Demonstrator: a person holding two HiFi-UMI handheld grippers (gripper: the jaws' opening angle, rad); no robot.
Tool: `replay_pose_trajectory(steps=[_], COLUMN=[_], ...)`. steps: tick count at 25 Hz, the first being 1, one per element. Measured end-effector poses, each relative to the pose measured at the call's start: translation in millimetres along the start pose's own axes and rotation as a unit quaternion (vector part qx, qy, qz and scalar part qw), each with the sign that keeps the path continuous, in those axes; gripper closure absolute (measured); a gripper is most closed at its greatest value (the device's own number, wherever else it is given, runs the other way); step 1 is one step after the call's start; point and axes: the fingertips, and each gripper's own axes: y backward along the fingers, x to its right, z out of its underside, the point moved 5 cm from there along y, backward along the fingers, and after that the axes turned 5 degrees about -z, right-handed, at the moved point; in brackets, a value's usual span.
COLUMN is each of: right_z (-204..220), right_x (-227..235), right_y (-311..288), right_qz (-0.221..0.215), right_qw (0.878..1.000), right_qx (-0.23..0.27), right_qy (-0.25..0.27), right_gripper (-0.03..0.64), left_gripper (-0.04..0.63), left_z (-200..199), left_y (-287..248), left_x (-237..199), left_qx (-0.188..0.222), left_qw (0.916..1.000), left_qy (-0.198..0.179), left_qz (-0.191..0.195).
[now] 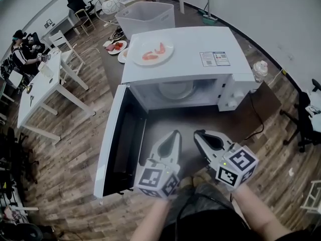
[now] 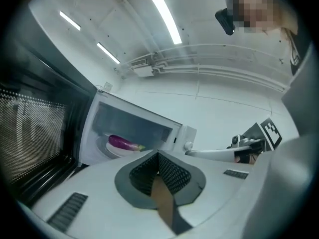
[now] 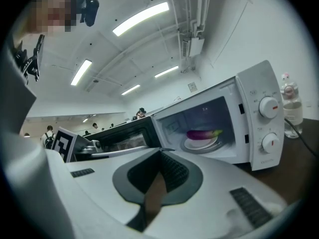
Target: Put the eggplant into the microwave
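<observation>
Both tongs are pressed together with nothing in them: the left gripper and right gripper hang side by side before the open microwave. The eggplant lies on the plate inside it, with the door swung wide

There are two grippers, a left gripper and a right gripper. Each one has two fingers. Ahead of the fingers stands one microwave. It has one open door and two round knobs. Inside is one eggplant on one plate. One other plate lies on top of the microwave. One bottle stands to the right of the fingers.
</observation>
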Motion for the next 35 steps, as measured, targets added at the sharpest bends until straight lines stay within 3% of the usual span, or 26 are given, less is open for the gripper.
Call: replay_pose_trajectory(steps=[4, 10, 16, 20, 35], right_z=[-6.0, -7.5, -6.5, -6.8, 3.0], right_x=[-10.4, -19.6, -25.4, -26.2, -27.1], right_y=[5.0, 8.3, 8.3, 5.6, 2.3], right_qz=[-0.008, -0.009, -0.007, -0.007, -0.015], right_qw=[1.0, 1.0, 1.0, 0.999, 0.998], right_qx=[0.0, -0.006, -0.023, -0.037, -0.045], right_qy=[-0.002, -0.009, 0.018, 0.039, 0.028], right_gripper=[0.615, 0.615, 0.617, 0.617, 0.617], left_gripper=[0.595, 0.595, 0.595, 0.595, 0.595], left_z=[-2.6, -9.9, -15.2, -15.4, 4.2], left_y=[10.0, 17.2, 20.9, 21.2, 28.4], left_x=[5.9, 14.1, 11.8, 7.1, -1.0], left_qx=[-0.002, -0.004, -0.002, -0.004, -0.024], left_qw=[0.9999, 0.9999, 0.9999, 1.0, 0.9994], left_qy=[0.016, 0.001, -0.008, 0.0, 0.021], left_qz=[0.0, 0.01, 0.008, 0.002, -0.012])
